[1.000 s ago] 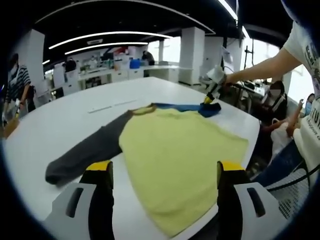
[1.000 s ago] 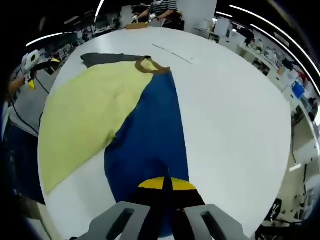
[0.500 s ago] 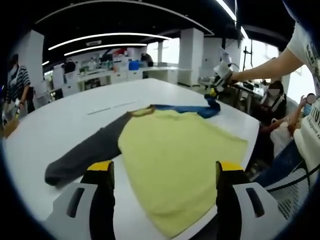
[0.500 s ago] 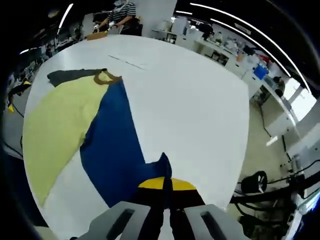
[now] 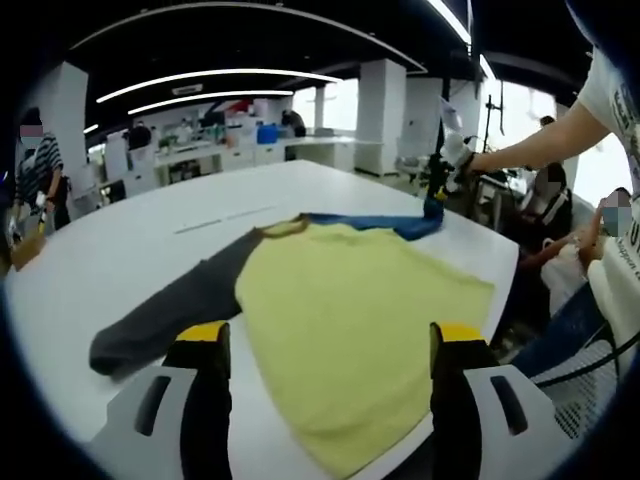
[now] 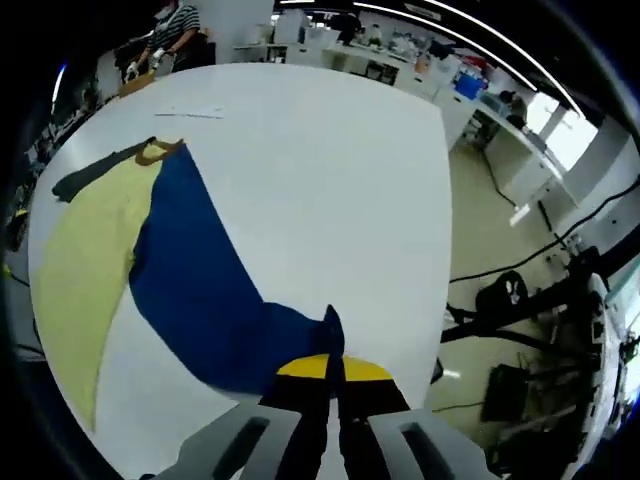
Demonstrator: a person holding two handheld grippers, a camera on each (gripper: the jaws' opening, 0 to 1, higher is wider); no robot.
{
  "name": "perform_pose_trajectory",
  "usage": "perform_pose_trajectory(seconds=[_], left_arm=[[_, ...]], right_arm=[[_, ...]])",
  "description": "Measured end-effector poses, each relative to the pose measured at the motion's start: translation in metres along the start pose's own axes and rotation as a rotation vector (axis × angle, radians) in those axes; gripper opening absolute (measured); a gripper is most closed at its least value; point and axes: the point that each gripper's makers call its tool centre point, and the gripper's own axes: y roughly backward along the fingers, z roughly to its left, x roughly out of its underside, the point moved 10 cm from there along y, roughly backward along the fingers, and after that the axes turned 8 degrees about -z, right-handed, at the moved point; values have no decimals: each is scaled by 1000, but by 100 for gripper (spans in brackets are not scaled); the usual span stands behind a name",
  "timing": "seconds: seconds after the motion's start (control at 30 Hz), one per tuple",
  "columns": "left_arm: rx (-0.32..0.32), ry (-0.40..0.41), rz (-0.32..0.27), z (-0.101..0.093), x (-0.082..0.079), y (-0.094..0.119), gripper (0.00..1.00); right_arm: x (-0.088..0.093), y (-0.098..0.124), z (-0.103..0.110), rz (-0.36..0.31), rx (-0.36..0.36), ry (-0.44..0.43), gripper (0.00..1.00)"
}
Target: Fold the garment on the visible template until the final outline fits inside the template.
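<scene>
Left tongs (image 5: 325, 375) hang released, jaws apart, over the near hem of the shirt (image 5: 350, 300), spread on the white table (image 5: 130, 240) straight ahead, its grey sleeve (image 5: 170, 310) running off left. Right tongs (image 6: 332, 385) are clenched on the blue sleeve (image 6: 200, 280), cuff lifted, its length stretching ahead-left toward the body. That sleeve is the right tongs' job. No readable writing.

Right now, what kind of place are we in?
Probably a large open-plan lab or workshop. Long curved ceiling lights run overhead, white benches with equipment line the back, and the two-sleeved garment lies on a big round white table. Cables trail across the floor.
</scene>
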Motion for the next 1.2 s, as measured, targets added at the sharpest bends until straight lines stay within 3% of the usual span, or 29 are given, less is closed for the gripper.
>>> perform_pose_trajectory(seconds=[0.33, 0.4, 0.57, 0.83, 1.0, 1.1, 1.2], left_arm=[[6, 3, 0, 3, 4, -2, 78], [8, -3, 2, 3, 4, -3, 78], [10, -3, 6, 3, 5, -3, 78], [6, -5, 5, 2, 4, -2, 78], [6, -3, 9, 1, 4, -1, 77], [9, -5, 10, 0, 4, -2, 77], [9, -6, 8, 0, 3, -2, 77]], right_arm=[[30, 6, -19, 155, 73, -145, 0], [35, 9, -15, 159, 76, -160, 0], [39, 13, -7, 142, 91, -184, 0], [43, 15, -4, 74, 76, -117, 0], [49, 14, -6, 41, 32, -169, 21], [56, 16, -7, 51, 63, -169, 23], [64, 19, -4, 42, 59, -242, 21]])
